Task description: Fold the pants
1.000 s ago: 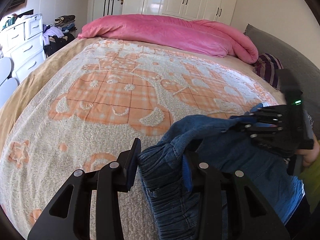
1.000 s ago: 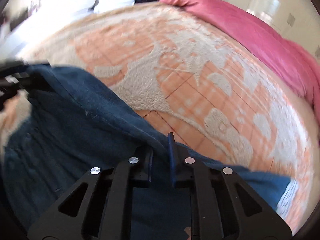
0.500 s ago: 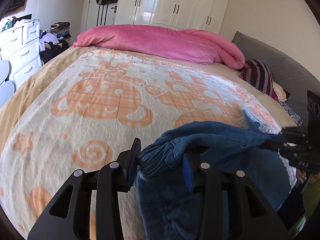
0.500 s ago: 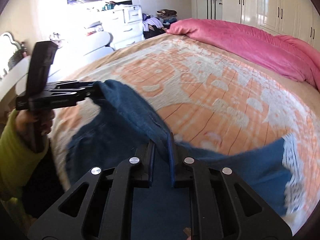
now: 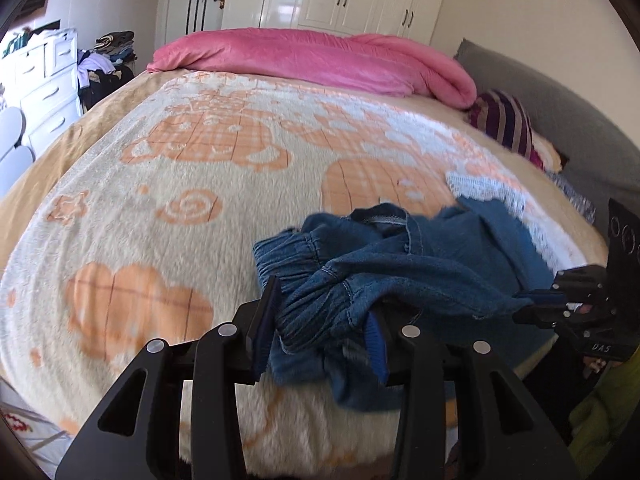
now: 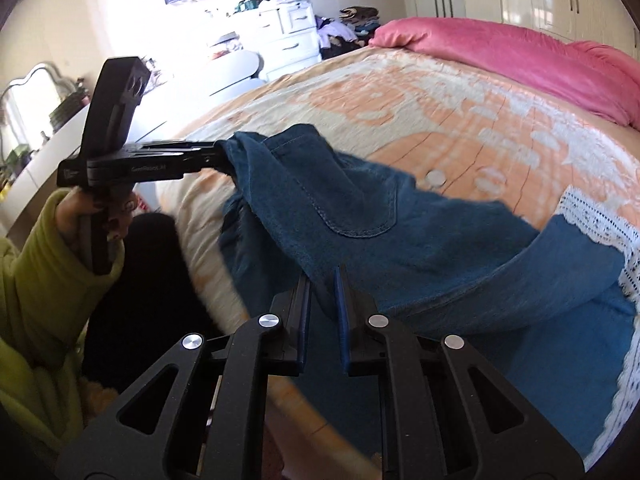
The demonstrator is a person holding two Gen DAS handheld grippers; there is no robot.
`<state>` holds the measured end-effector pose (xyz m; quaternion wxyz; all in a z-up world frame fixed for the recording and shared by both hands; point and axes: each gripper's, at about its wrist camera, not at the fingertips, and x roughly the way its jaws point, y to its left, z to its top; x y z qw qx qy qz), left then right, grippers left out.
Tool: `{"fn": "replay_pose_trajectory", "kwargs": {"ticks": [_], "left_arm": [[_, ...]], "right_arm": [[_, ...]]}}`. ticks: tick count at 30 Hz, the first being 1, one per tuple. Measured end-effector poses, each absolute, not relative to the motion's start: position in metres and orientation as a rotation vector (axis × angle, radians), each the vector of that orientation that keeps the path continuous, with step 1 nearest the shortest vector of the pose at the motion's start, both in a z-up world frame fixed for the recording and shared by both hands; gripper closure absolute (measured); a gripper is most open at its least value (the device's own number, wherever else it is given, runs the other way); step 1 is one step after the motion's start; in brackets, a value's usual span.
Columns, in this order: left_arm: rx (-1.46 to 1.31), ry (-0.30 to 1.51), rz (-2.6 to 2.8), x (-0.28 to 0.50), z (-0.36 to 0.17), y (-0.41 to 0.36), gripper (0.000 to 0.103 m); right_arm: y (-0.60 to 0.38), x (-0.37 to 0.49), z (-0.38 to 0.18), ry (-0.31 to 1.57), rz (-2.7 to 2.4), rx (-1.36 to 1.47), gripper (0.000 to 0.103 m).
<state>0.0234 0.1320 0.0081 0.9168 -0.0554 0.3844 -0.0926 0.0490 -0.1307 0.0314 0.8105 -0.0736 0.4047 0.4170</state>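
Blue denim pants (image 5: 420, 264) with a white lace hem (image 6: 592, 216) lie bunched at the near right corner of the bed, part lifted off the blanket. My left gripper (image 5: 320, 328) is shut on the gathered elastic waistband. My right gripper (image 6: 322, 288) is shut on a fold of the denim, its pads close together with cloth pinched between them. The fabric (image 6: 320, 200) stretches between the two grippers. The right gripper (image 5: 540, 308) shows at the right edge of the left wrist view, and the left gripper (image 6: 218, 156) shows side-on in the right wrist view, held by a hand in a yellow-green sleeve (image 6: 44, 280).
A cream and orange blanket (image 5: 200, 200) covers the bed. A pink duvet (image 5: 320, 56) lies rolled along the far side, with a striped pillow (image 5: 504, 124) at the right against a grey headboard (image 5: 580, 120). A white dresser (image 5: 44, 80) stands left of the bed.
Both grippers have drawn back toward the bed's near edge, pulling the pants with them. The fabric now spans between them and more of the blanket shows beyond.
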Motion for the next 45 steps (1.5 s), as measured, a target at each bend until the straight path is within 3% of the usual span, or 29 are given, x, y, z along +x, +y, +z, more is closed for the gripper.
{"fn": "replay_pose_trajectory", "kwargs": {"ticks": [14,16,18,20,29,37,38,39,42,45], "left_arm": [[-0.101,0.914,-0.134,0.007,-0.009,0.141,0.058],[-0.096,0.924,-0.120,0.003,-0.011,0.143,0.054],[-0.097,0.930,-0.109,-0.001,-0.011,0.146,0.054],[-0.090,0.930,-0.096,-0.003,-0.009,0.146,0.054],[-0.071,0.824,-0.122,-0.013,0.037,0.137,0.052],[-0.036,0.906,-0.204,0.027,0.008,0.096,0.052],[-0.018,0.922,-0.182,0.030,0.003,0.094,0.052],[-0.005,0.932,-0.166,0.031,-0.003,0.093,0.052],[-0.034,0.937,-0.169,0.028,-0.007,0.099,0.051],[-0.068,0.935,-0.166,0.025,-0.007,0.110,0.050]], "right_arm": [[-0.117,0.026,0.009,0.944,0.956,-0.190,0.096],[-0.125,0.028,0.021,0.894,0.952,-0.168,0.090],[-0.129,0.027,0.027,0.839,0.914,-0.229,0.075],[-0.128,0.023,0.026,0.807,0.878,-0.322,0.070],[-0.113,0.014,0.015,0.734,0.840,-0.578,0.068],[-0.100,0.015,-0.009,0.754,0.807,-0.735,0.067],[-0.099,0.017,-0.014,0.761,0.793,-0.753,0.068],[-0.099,0.021,-0.019,0.775,0.776,-0.766,0.082],[-0.105,0.030,-0.015,0.801,0.796,-0.653,0.102],[-0.117,0.033,0.001,0.837,0.877,-0.492,0.102]]}}
